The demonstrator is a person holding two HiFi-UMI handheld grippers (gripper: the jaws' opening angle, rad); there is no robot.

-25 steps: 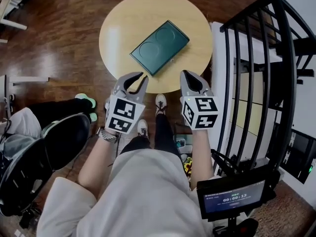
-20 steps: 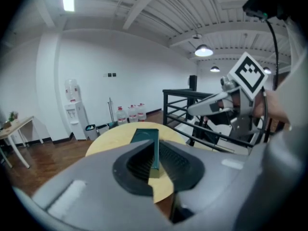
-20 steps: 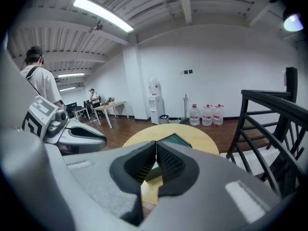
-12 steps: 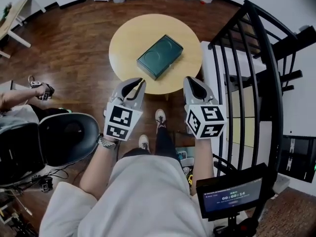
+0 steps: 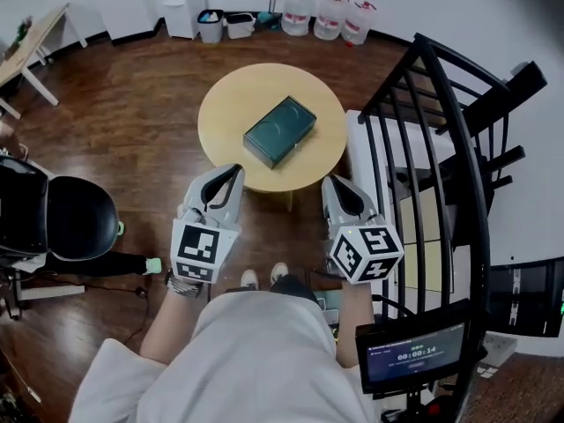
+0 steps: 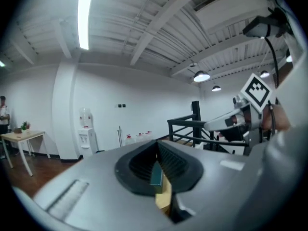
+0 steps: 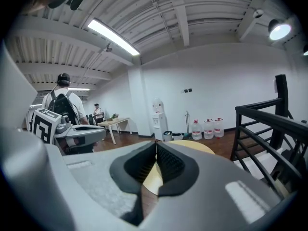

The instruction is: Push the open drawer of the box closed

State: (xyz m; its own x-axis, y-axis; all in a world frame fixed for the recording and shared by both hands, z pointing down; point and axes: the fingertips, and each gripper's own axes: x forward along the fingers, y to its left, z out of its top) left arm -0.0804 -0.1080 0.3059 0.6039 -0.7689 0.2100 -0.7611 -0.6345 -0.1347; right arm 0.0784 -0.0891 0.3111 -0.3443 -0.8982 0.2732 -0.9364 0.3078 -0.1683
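Closed since a second ago, left gripper [image 5: 234, 170] has jaws together on nothing; right gripper [image 5: 329, 183] likewise. At twelve o'clock beyond them, dark green box [image 5: 279, 131] lies on round table [image 5: 220, 104].

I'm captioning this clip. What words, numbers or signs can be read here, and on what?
"00:00:14": on the screen.
Line above it: too small to read.
Square markers, no words: on the left cube and right cube.
Box: no legible print.
Bottles: labels too small to read.
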